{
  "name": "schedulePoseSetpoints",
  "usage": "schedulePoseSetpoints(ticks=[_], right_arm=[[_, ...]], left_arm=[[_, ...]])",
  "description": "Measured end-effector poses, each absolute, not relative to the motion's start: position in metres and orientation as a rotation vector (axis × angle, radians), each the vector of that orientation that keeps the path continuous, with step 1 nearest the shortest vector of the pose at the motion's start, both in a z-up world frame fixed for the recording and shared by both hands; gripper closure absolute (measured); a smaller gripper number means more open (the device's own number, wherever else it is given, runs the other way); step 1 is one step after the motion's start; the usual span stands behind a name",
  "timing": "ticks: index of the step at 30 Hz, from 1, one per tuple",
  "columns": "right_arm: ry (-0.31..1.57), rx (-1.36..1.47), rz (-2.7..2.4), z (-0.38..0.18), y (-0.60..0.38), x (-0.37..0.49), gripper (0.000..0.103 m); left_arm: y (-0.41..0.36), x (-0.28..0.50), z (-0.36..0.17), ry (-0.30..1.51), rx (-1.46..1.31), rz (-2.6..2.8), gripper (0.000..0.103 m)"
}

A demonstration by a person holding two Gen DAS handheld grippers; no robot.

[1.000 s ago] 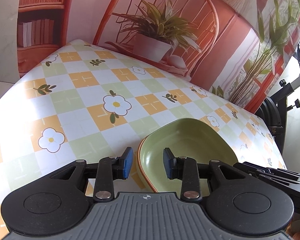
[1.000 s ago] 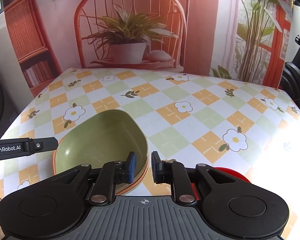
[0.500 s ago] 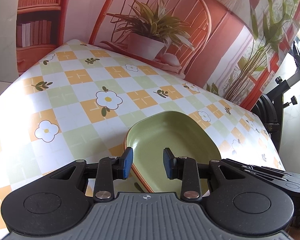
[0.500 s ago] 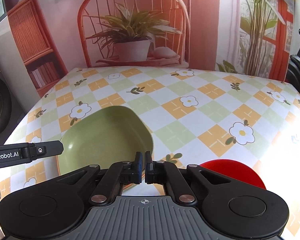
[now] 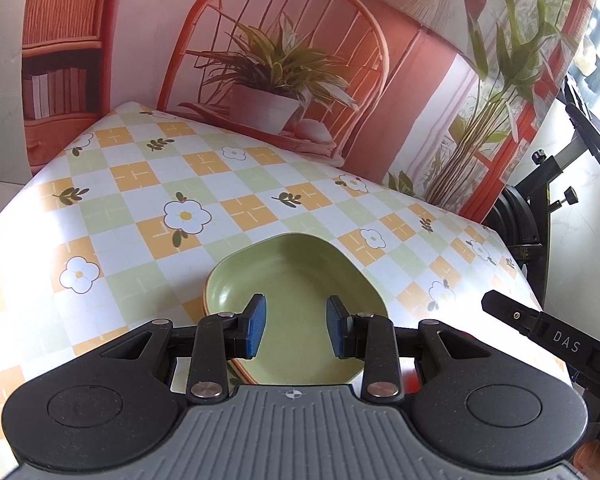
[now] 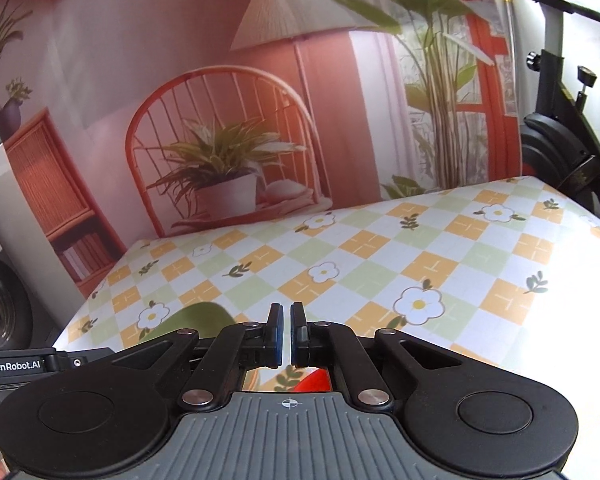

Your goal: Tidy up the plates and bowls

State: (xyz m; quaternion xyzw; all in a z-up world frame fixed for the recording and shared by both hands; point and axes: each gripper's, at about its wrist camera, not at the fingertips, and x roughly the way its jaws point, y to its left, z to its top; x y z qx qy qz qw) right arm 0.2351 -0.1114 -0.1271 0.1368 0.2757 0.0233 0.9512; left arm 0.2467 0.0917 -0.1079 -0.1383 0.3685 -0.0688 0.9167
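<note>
A green, orange-rimmed bowl (image 5: 296,280) sits upright and empty on the checked tablecloth (image 5: 140,184).

I see my left gripper (image 5: 295,326) spread wide above the green bowl (image 5: 296,280) on the checkered desk (image 5: 148,208).

The bench (image 5: 260,208) carries a checked cloth in white, pale green and orange squares, printed with white flowers with yellow centres and dark green leaf sprigs. At lower centre of the left wrist view, the dish (image 5: 296,276) is light green inside, with an orange rim line along its left edge. The left tool (image 5: 296,330) has a black frame, blue finger pads and a ribbed grey base. The right tool (image 6: 287,336) has the same black frame and grey base. At bottom centre of the right wrist view, a red item (image 6: 314,382) shows under that tool. The backdrop (image 6: 140,60) is a pink and terracotta print with green plants.
</note>
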Motion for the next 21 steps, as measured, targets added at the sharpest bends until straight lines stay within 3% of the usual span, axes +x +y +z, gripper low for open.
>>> schedulePoseSetpoints(ticks=[21], right_arm=[[0.568,0.295,-0.052,-0.151,-0.191,0.202,0.090]], left_arm=[[0.004,0.241,-0.114,0.804,-0.133,-0.231,0.067]])
